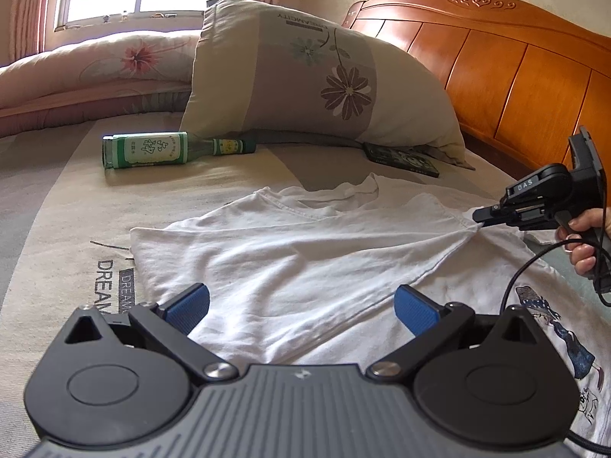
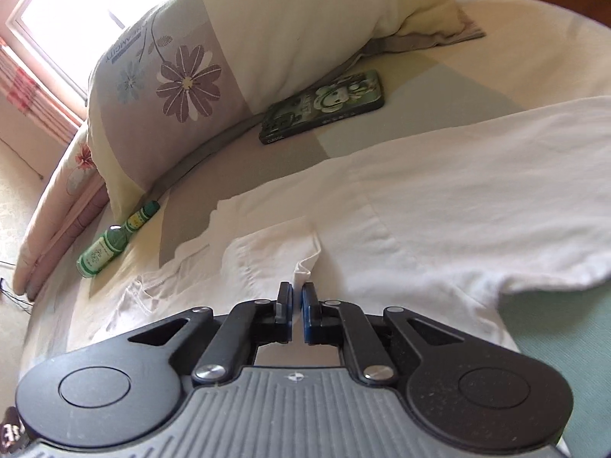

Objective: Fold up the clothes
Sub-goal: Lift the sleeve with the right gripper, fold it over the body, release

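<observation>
A white T-shirt point(image 1: 286, 252) lies spread on the bed, one part folded over the rest, with a printed figure point(image 1: 557, 324) near its right side. My left gripper point(image 1: 301, 305) hovers just over the shirt's near part, blue pads wide apart, nothing between them. At the right, a hand point(image 1: 580, 244) holds my right gripper point(image 1: 477, 216), which pinches the corner of the folded layer. In the right wrist view the right gripper point(image 2: 297, 297) stands nearly closed, with a tuck of the white T-shirt point(image 2: 420, 191) caught at its tips.
A green glass bottle point(image 1: 152, 149) point(image 2: 110, 244) lies on the sheet point(image 1: 57, 210) beyond the shirt. A flowered pillow point(image 1: 305, 72) point(image 2: 229, 57) leans by the wooden headboard point(image 1: 496, 65). A green-cased phone point(image 1: 401, 158) point(image 2: 324, 107) rests below it. A folded quilt point(image 1: 95, 65) lies far left.
</observation>
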Demonstrator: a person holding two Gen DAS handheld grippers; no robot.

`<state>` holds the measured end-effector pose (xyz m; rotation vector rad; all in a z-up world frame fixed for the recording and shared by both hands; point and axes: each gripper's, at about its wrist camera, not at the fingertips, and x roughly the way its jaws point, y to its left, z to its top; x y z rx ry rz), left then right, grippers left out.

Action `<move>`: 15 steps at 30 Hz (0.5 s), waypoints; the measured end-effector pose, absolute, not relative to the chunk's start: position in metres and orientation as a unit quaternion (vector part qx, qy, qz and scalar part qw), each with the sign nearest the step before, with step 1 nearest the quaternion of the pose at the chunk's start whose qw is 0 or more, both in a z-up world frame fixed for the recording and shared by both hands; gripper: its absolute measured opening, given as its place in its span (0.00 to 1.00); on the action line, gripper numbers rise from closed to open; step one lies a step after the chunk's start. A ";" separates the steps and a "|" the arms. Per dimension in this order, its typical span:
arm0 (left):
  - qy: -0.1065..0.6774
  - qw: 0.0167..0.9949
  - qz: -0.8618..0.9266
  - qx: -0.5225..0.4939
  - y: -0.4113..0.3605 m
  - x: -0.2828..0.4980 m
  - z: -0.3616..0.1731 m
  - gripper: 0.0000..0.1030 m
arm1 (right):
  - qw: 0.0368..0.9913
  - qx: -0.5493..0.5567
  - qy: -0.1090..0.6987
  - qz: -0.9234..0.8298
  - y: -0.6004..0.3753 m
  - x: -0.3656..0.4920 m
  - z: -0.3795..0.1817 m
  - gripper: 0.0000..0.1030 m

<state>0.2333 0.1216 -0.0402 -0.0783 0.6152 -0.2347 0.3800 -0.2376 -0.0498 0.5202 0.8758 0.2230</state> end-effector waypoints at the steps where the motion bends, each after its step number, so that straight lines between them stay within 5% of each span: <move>1: 0.303 0.945 -0.115 -0.037 0.121 0.234 -0.041 0.99 | 0.870 0.239 0.421 0.093 -0.237 0.376 -0.049 0.10; 10: 0.307 0.944 -0.113 -0.037 0.123 0.235 -0.042 0.99 | 0.911 0.107 0.394 0.063 -0.207 0.382 -0.029 0.51; 15: 0.308 0.944 -0.110 -0.035 0.124 0.235 -0.042 0.99 | 0.908 0.013 0.411 0.081 -0.180 0.424 -0.042 0.56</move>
